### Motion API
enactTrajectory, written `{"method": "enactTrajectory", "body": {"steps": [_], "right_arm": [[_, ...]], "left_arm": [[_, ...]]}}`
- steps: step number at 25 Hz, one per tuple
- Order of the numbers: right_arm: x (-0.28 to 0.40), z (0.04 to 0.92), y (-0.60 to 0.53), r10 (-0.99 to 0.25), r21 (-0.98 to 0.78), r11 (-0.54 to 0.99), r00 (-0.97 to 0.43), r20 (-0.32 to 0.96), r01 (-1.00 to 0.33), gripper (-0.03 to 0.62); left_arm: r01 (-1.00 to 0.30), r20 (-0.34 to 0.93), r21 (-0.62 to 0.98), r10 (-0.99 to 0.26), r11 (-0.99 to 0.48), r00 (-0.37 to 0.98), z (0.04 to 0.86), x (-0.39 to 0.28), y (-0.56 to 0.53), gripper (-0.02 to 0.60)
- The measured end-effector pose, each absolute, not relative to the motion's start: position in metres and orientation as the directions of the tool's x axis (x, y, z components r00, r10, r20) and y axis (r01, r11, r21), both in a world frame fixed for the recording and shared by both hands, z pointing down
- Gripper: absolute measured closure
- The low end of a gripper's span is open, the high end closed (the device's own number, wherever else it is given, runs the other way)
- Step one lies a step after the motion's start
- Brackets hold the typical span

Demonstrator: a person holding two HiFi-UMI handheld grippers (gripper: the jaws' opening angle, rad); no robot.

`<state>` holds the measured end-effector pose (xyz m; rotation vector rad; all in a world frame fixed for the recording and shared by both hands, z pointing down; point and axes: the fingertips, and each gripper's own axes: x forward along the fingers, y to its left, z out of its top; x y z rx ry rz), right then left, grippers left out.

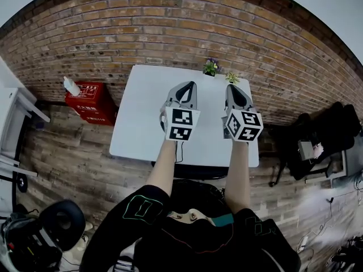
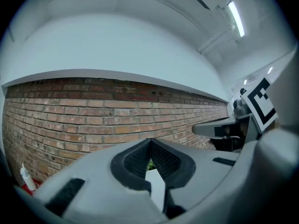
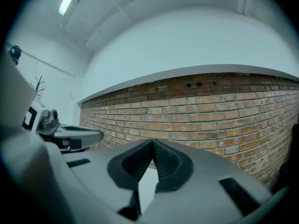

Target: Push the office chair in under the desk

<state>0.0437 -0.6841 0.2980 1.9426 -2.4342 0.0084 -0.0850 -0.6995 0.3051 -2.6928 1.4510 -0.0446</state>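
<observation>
Bench [image 1: 142, 112]: white top, set square against the wall, mostly bare.
Plants [image 1: 211, 67]: two small ones at the bench's far edge, close to the wall.
Chair [image 1: 190, 171]: dark rounded form at the bench's near edge, between the person's forearms, partly under the top.
Left gripper [image 1: 190, 85]: held over the bench, jaws closed together, nothing between them.
Right gripper [image 1: 232, 87]: beside the left, over the bench, jaws likewise closed and empty.
Wall [image 1: 170, 33]: red-brown brick below, plain white above.
Floor [image 1: 74, 152]: worn wood planks.
Red box [image 1: 91, 102]: on the floor left of the bench, by the wall; a white bottle [image 1: 71, 86] stands on it.
Light [image 2: 236, 18]: one strip on the ceiling.
Room's right side: dark clutter, not identifiable.
</observation>
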Motion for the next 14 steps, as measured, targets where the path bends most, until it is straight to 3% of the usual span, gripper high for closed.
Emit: {"method": "enactTrajectory", "body": {"steps": [14], "right_arm": [[0.039, 0.309, -0.668, -0.976, 0.029, 0.216, -0.215, 0.017, -0.976, 0.591]], "left_arm": [[-0.847, -0.035, -0.015, -0.846, -0.532, 0.532, 0.315, -0.101, -0.687, 0.574]]}}
